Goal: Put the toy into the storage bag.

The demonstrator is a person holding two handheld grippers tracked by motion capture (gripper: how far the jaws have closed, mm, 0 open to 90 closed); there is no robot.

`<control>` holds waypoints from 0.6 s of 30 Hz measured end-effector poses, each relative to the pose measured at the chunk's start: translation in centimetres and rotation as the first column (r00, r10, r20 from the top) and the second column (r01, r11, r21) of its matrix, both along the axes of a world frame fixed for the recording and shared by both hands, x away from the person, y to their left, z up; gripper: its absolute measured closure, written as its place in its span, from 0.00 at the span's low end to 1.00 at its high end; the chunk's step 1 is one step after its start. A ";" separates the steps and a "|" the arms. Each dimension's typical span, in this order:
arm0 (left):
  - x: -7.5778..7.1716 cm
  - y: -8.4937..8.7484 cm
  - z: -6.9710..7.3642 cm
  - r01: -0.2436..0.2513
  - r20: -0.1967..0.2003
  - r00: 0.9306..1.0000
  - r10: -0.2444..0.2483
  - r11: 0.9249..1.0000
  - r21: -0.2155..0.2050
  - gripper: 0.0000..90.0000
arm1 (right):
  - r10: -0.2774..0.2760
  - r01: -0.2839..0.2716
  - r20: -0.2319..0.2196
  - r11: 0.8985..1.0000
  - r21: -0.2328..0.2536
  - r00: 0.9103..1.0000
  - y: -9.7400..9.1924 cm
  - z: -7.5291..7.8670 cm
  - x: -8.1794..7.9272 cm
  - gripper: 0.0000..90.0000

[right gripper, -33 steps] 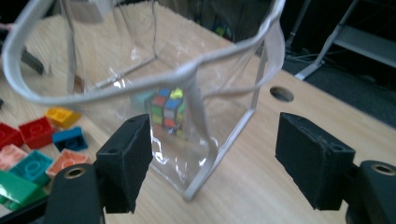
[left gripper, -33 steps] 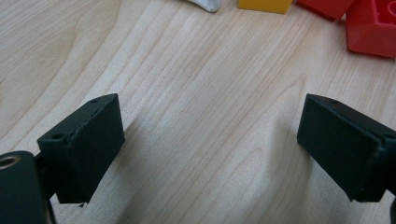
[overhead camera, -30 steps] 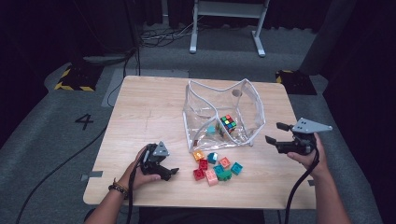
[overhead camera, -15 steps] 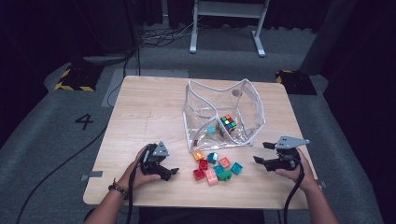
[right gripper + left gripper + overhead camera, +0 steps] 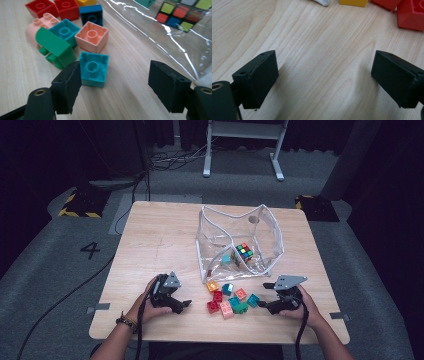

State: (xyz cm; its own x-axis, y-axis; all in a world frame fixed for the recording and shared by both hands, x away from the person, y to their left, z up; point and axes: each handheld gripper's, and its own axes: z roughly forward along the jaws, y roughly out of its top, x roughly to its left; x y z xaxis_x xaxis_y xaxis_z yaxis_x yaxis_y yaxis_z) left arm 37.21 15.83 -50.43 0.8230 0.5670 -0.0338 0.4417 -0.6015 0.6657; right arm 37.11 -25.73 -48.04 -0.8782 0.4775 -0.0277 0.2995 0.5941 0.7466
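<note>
Several toy bricks (image 5: 230, 299) lie loose on the wooden table (image 5: 160, 240) in front of a clear plastic bag (image 5: 240, 240). Inside the bag sit a colour cube (image 5: 243, 252) and a teal brick (image 5: 227, 259). My right gripper (image 5: 263, 297) is low at the pile's right side, jaws open. In the right gripper view the right gripper (image 5: 115, 73) has a teal brick (image 5: 93, 68) just ahead beside one jaw, untouched; green (image 5: 56, 48) and peach (image 5: 92, 36) bricks lie beyond. My left gripper (image 5: 184, 304) rests left of the pile, and the left gripper (image 5: 324, 70) is open over bare wood.
The bag's crinkled wall (image 5: 160, 32) reaches close to my right jaw, with the colour cube (image 5: 180, 15) behind it. Red bricks (image 5: 410, 13) and a yellow one (image 5: 353, 2) lie ahead of the left gripper. The table's near edge (image 5: 220, 337) is close behind both hands.
My right gripper has come down and moved left toward the brick pile, its jaws still open. The left gripper has stayed where it was.
</note>
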 end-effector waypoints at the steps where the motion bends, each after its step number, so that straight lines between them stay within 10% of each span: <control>1: 0.0 0.0 0.0 0.000 0.000 1.000 0.000 1.000 0.000 0.08 | 0.005 -0.005 -0.014 1.000 0.007 1.000 0.0 -0.1 0.0 0.30; 13: 0.0 0.0 0.0 -0.002 -0.001 1.000 0.002 1.000 -0.002 0.08 | 0.059 -0.061 -0.030 0.997 -0.053 0.998 2.5 -1.7 -0.1 0.32; 18: 0.0 0.0 0.0 -0.002 0.000 1.000 0.002 1.000 -0.002 0.08 | 0.047 -0.048 -0.037 0.999 -0.016 0.998 2.4 -1.8 0.0 0.51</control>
State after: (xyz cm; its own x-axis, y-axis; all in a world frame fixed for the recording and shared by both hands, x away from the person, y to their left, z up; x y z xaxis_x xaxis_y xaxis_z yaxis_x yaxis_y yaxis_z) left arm 37.20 15.81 -50.44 0.8221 0.5683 -0.0354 0.4430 -0.5993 0.6667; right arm 37.12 -23.30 -49.88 -0.9004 0.4350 -0.0028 0.2977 0.6207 0.7253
